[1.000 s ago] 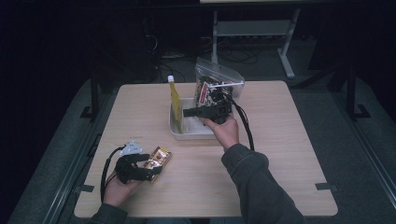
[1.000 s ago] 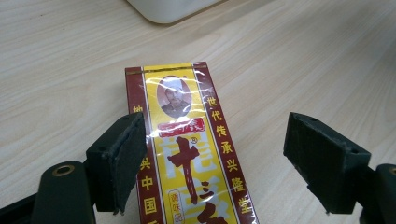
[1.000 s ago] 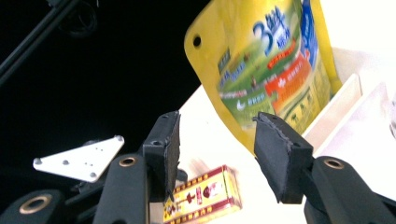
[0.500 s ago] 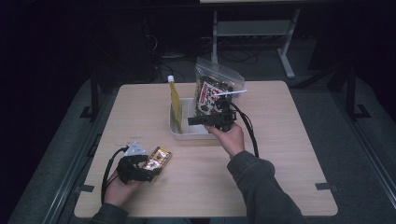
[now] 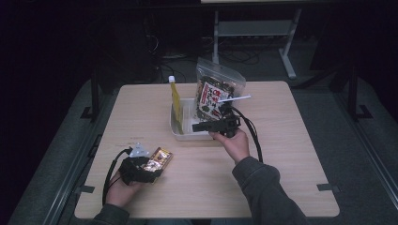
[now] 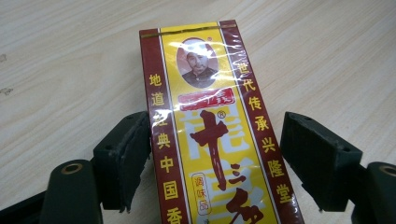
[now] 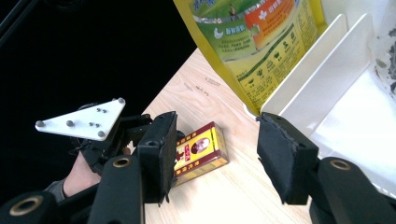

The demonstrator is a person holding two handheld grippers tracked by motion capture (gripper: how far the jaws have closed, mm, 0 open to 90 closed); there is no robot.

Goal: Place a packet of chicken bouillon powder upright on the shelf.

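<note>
Down at about 7 o'clock on the wooden table (image 5: 281,154), the left gripper (image 5: 149,169) lies low over a red-and-yellow seasoning box (image 6: 217,135) that rests flat on the wood. In the left gripper view the box runs up between the two jaws: the left jaw sits against or just beside the box's red edge, while the right jaw stands clear of it with bare table showing in the gap, so nothing is clamped. Those jaws have just been closing a little, with the box between them. In the high view the box pokes out of the gripper toward 2 o'clock. Near the table's centre, leaning toward 12 o'clock, stands a white tray (image 5: 180,133); a yellow pouch (image 5: 175,96) stands upright at its left end and a clear zip bag of dark snacks (image 5: 215,93) stands in its right part. The right gripper (image 5: 201,126) hovers at the tray's near rim, pointing toward 9 o'clock, its jaws held moderately apart with nothing between them. The right gripper view looks past those jaws at the pouch, the tray's divider, and the box and left gripper farther off.
</note>
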